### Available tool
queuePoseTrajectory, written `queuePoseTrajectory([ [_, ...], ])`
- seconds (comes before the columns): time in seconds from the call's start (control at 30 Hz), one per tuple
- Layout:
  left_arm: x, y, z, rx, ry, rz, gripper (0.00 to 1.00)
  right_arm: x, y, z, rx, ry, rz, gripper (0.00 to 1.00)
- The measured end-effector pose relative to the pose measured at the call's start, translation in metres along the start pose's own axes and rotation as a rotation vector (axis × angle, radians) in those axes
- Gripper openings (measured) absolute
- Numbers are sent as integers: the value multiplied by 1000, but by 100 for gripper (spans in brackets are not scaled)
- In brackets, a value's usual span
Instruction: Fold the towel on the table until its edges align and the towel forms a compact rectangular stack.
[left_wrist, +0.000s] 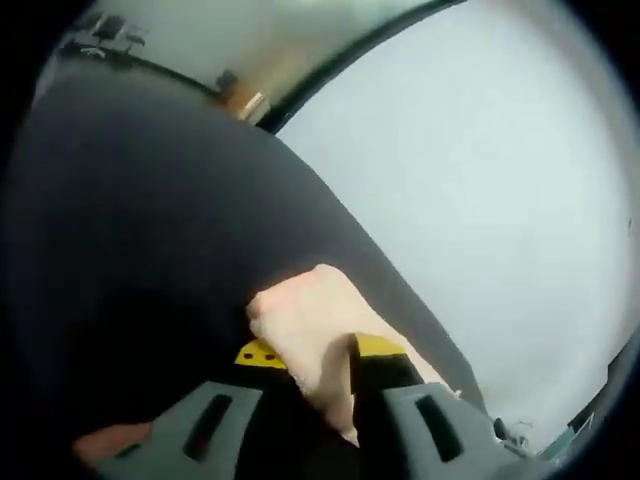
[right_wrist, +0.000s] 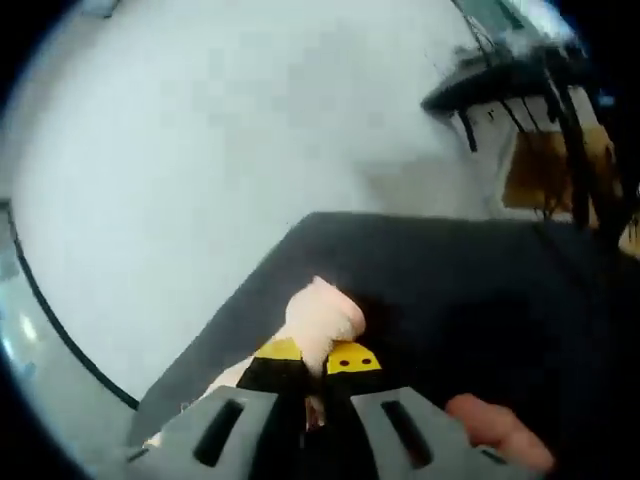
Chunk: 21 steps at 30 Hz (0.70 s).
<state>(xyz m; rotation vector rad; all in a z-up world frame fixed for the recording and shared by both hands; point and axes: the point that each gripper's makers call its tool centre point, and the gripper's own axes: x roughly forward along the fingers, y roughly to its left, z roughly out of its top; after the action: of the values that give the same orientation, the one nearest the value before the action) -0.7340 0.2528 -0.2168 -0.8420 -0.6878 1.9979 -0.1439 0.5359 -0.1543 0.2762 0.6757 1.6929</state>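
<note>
Tongs: left tongs (left_wrist: 305, 385) and right tongs (right_wrist: 315, 385) each clamped on towel (left_wrist: 310, 330) | dark surface (left_wrist: 120, 250) below | my risk: cloth slips, edges misalign

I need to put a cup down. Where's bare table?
Bare white tabletop lies right of the black cloth in the left gripper view. Crowded: both grippers pinch pale pink towel on the cloth.

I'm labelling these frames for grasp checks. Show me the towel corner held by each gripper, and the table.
towel corner (left_wrist: 305, 335), left gripper view: pale bunched fabric pinched between the jaws.
towel corner (right_wrist: 322, 318), right gripper view: bunched tip above the jaws.
table (left_wrist: 480, 170), left gripper view: bare pale surface.
</note>
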Motion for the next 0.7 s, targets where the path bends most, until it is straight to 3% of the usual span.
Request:
queuePoseTrajectory([
  [0.07, 2, -1, 2, -11, 0, -6, 23, -5, 46, 5, -153, -48, 112, 2],
  [0.13, 2, -1, 1, -9, -2, -6, 23, -5, 83, -2, -331, -75, 182, 2],
  [0.23, 2, -2, 0, 7, -6, -1, 23, -14, 137, -35, -547, -84, 297, 3],
  [0.3, 1, -2, -1, 13, -7, -1, 23, -16, 160, -66, -681, -37, 356, 3],
  [0.43, 1, -3, -1, 7, -3, -9, 23, -20, 180, -113, -883, -10, 402, 2],
  [0.6, 1, -4, -4, 28, -2, -9, 23, -30, 191, -155, -1044, 51, 484, 3],
  [0.7, 1, -4, -3, 32, -2, -9, 23, -40, 188, -178, -1098, 128, 510, 3],
])
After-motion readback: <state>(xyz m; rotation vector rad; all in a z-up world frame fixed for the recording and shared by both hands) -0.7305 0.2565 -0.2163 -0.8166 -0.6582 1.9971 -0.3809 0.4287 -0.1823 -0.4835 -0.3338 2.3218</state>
